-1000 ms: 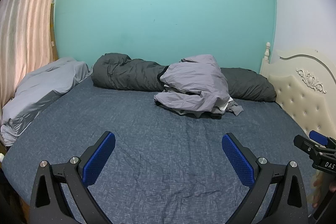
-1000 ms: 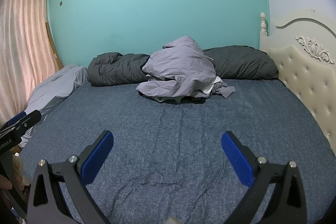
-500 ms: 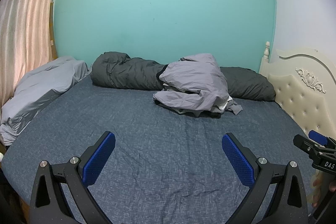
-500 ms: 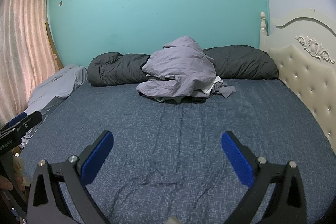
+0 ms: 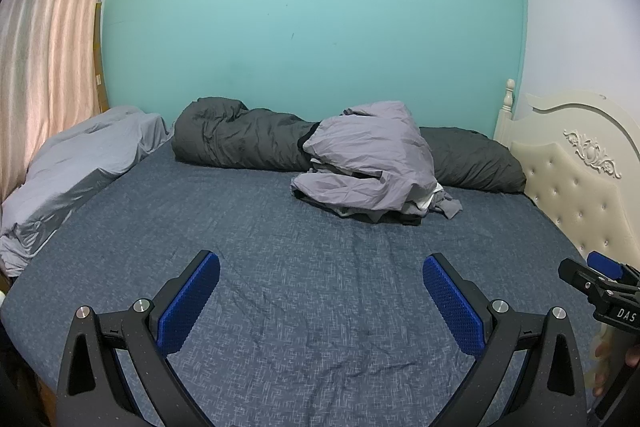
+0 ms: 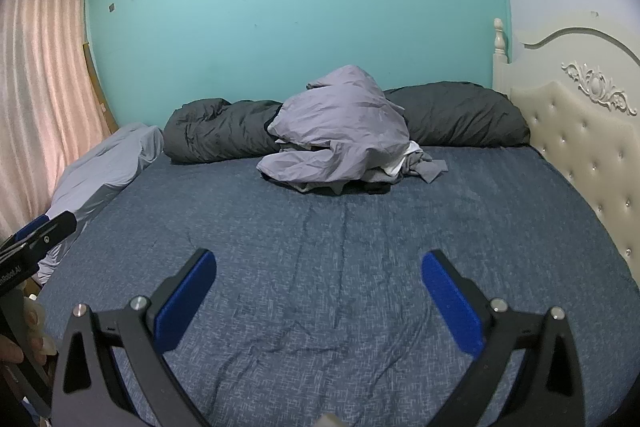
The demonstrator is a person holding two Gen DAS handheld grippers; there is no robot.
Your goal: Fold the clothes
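crumpled lilac-grey clothes heap (image 5: 366,163) upper centre-right, lying crosswise | left gripper (image 5: 320,293), right gripper (image 6: 318,291) fingers apart, empty, well short | right nearer

A big bed (image 5: 304,291) has a dark blue sheet on it. A dark grey blanket (image 5: 240,143) lies rolled up along the green wall (image 5: 312,19). A light grey pillow (image 5: 80,167) sits at the left by the pink curtain (image 5: 44,59). A cream headboard (image 5: 576,187) stands at the right.
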